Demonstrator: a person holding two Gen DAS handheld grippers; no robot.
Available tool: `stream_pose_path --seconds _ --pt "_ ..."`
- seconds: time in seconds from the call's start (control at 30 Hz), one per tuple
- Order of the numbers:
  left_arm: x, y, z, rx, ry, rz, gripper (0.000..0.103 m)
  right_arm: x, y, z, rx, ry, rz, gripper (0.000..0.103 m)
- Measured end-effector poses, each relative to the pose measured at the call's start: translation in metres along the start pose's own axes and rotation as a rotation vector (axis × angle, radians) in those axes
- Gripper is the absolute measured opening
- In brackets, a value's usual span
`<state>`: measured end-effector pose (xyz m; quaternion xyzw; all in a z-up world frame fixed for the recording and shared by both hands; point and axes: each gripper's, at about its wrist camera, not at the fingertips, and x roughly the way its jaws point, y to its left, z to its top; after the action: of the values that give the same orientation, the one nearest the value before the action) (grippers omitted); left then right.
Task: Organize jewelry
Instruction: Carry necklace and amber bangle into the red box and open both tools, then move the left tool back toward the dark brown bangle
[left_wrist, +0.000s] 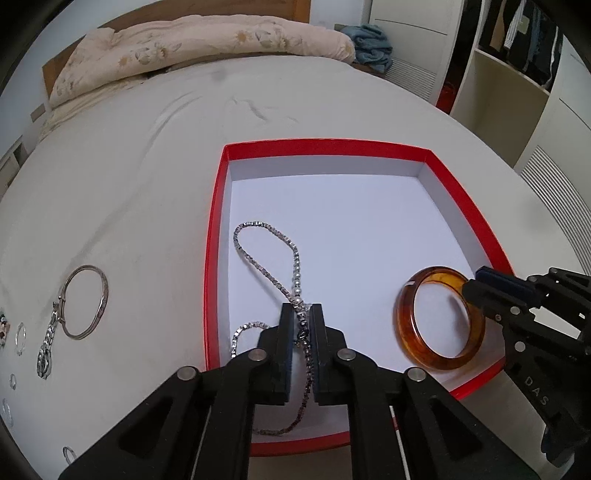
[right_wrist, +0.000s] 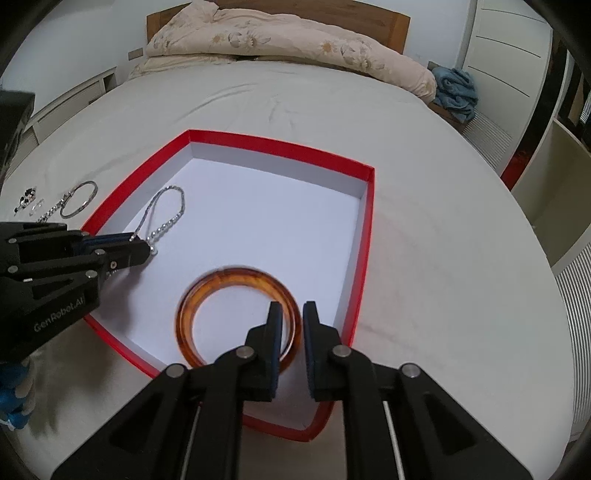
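A red box (left_wrist: 325, 144) (right_wrist: 280, 147) with a white floor lies on the bed. A silver chain necklace (left_wrist: 266, 266) (right_wrist: 166, 214) is looped on the floor in its left part. My left gripper (left_wrist: 303, 306) (right_wrist: 147, 251) straddles the chain's near stretch, and its jaws stand slightly apart around it. An amber bangle (left_wrist: 402, 321) (right_wrist: 236, 275), blurred, sits tilted in the box's near right part. My right gripper (right_wrist: 291, 304) (left_wrist: 476, 280) has the bangle's rim between its fingers, with a gap on either side.
Left of the box on the white sheet lie a silver bangle with a chain (left_wrist: 86, 302) (right_wrist: 79, 199), small rings (left_wrist: 21, 338) and dark earrings (right_wrist: 27, 195). A folded floral quilt (left_wrist: 203, 40) lies at the bed's head. Wardrobe shelves (left_wrist: 517, 74) stand at the right.
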<state>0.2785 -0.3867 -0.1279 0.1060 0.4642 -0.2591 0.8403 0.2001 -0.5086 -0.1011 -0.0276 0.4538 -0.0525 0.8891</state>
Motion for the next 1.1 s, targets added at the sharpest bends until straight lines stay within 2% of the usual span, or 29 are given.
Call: stream_pose_path --seconds 0.13,0.2,0.23,0.43,0.77,0.93,1.0,1.1 --pt "-0.007 0.000 -0.002 0.001 -0.006 0.013 0.025 -0.007 0.001 0.000 -0.001 -0.011 0.003 0.020" --pt "-0.014 0.002 -0.004 -0.001 -0.012 0.018 0.030 -0.014 0.001 0.000 0.008 -0.024 -0.003 0.034" --pt "-0.020 0.002 -0.004 -0.002 -0.017 0.018 0.033 -0.019 0.000 0.000 0.018 -0.034 -0.001 0.035" --pt "-0.060 0.001 -0.010 0.011 -0.050 0.031 0.038 -0.059 -0.003 -0.003 0.085 -0.066 -0.013 0.035" --pt "-0.174 0.013 -0.035 -0.005 -0.153 0.067 0.044 -0.152 0.030 -0.027 0.123 -0.127 0.054 0.035" --pt "-0.232 0.024 -0.058 -0.010 -0.201 0.111 0.049 -0.202 0.057 -0.041 0.130 -0.171 0.093 0.035" --pt "-0.257 0.033 -0.074 -0.015 -0.213 0.148 0.056 -0.217 0.067 -0.046 0.130 -0.184 0.104 0.035" --pt "-0.290 0.051 -0.098 -0.034 -0.239 0.198 0.057 -0.241 0.084 -0.053 0.122 -0.206 0.126 0.035"
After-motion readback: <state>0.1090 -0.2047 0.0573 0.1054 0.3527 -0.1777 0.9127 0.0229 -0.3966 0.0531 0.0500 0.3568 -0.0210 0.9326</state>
